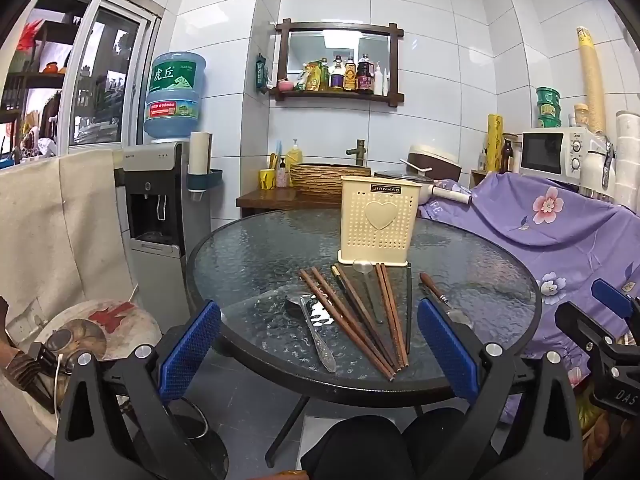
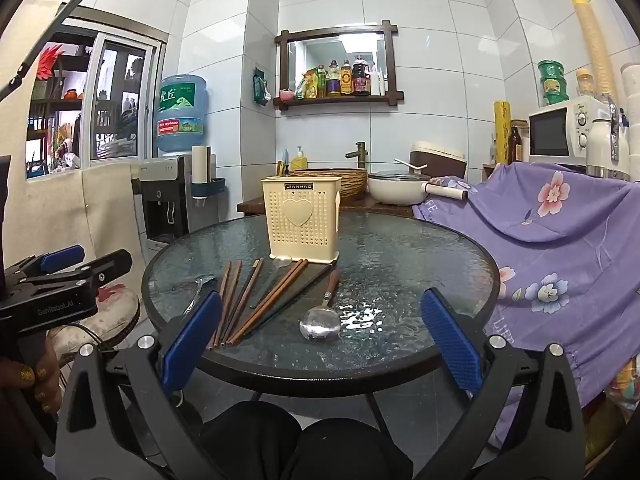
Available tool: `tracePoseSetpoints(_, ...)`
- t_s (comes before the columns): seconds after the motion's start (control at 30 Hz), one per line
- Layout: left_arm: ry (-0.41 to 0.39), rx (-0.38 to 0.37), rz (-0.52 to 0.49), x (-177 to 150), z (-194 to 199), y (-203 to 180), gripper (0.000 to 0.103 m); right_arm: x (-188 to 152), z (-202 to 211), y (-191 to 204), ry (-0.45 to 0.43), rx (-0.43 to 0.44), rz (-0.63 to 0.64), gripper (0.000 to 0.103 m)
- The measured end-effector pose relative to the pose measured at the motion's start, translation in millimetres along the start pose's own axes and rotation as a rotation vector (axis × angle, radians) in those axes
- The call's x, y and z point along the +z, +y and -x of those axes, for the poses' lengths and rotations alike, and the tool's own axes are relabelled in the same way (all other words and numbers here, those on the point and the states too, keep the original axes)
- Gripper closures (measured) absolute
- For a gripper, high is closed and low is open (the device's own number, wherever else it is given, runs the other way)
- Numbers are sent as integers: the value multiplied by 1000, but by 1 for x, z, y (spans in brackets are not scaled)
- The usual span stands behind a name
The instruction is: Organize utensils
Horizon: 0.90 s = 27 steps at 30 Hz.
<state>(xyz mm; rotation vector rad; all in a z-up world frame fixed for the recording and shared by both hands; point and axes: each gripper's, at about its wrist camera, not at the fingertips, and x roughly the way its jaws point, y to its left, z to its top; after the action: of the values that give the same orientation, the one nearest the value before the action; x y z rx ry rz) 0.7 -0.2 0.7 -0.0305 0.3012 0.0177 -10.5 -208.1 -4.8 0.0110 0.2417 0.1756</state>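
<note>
Utensils (image 1: pixel 360 312) lie before the cream holder (image 1: pixel 378 220); both grippers' fingers (image 1: pixel 192 344) (image 2: pixel 450 340) spread wide, empty.

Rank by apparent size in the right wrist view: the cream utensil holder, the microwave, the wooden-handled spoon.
1. cream utensil holder
2. microwave, though it sits farther back, so its real size is unsure
3. wooden-handled spoon

Round glass table (image 1: pixel 248 256): cream holder (image 1: pixel 378 220), chopsticks (image 1: pixel 348 320), spoons (image 2: pixel 320 322).

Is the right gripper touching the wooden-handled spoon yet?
Apart. The right wrist view shows the right gripper open, short of the table; the wooden-handled spoon lies untouched.
</note>
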Motion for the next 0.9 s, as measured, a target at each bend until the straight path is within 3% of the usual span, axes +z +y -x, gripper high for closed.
tracePoseSetpoints(0.9, 6, -8, 23, -1, -3, 6, 6, -3, -4, 1, 7, -1, -3, 5)
